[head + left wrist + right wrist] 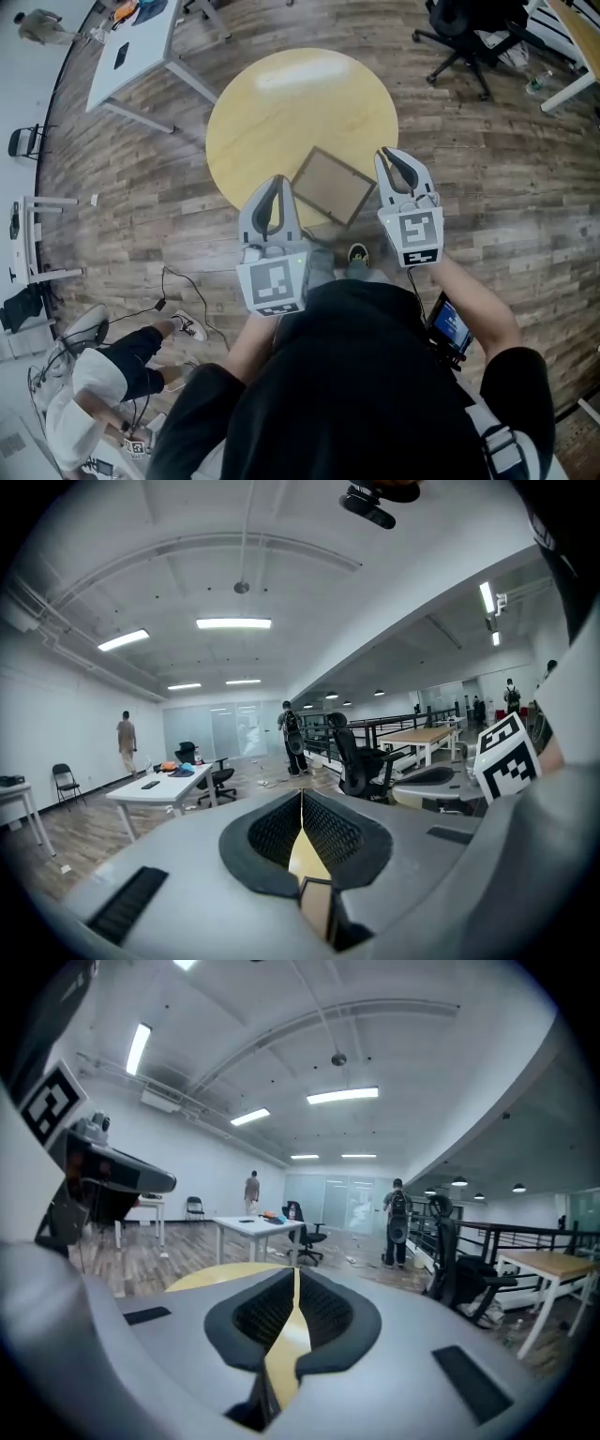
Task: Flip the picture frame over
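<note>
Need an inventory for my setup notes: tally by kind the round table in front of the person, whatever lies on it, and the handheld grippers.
Round table: 1
Picture frame: 1
Grippers: 2, namely the left gripper and the right gripper
Total: 4

Both grippers empty, jaws pinched together
So the left gripper (274, 183) and right gripper (395, 157) sit side by side out in front of the chest, pointing forward and about level, marker cubes facing up, forearms tucked in close, the right one a bit further out
</note>
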`<state>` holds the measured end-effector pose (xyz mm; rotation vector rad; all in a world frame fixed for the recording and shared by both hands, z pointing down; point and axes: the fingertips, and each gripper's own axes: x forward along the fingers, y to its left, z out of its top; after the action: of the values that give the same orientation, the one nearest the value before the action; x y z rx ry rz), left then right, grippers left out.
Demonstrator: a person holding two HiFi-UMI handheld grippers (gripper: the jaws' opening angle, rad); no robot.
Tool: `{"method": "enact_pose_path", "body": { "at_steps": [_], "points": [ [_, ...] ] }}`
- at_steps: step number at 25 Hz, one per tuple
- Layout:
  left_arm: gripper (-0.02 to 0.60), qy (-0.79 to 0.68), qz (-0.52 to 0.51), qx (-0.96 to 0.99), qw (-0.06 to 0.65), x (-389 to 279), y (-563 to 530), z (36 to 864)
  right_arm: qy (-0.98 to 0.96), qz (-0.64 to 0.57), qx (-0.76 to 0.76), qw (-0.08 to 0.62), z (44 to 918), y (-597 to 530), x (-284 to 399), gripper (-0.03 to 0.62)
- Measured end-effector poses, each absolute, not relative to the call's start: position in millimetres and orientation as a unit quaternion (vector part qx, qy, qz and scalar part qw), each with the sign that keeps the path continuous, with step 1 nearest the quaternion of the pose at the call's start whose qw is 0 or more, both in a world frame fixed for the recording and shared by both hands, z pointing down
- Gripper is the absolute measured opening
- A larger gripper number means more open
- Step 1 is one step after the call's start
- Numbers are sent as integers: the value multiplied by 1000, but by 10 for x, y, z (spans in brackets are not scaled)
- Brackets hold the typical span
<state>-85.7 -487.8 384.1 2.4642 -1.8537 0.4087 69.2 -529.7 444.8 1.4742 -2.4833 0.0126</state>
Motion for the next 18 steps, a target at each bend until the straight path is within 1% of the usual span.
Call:
{"method": "enact_pose_path", "body": {
  "at_steps": [2, 4, 9, 18],
  "points": [
    [23, -599, 133, 789, 14, -882, -4844, 3794, -878, 16, 471, 88, 4319, -5210, 584, 20],
    [23, -602, 135, 787, 13, -924, -4818, 3749, -892, 23, 446, 73, 4230, -5149, 489, 18],
    [23, -597, 130, 791, 10, -995, -4863, 3621, -903, 5, 425, 68, 3970, -5127, 323, 18],
    [23, -567, 114, 816, 0, -1053, -5043, 3516, -888, 1, 455, 68, 3716, -5159, 199, 18]
  ]
}}
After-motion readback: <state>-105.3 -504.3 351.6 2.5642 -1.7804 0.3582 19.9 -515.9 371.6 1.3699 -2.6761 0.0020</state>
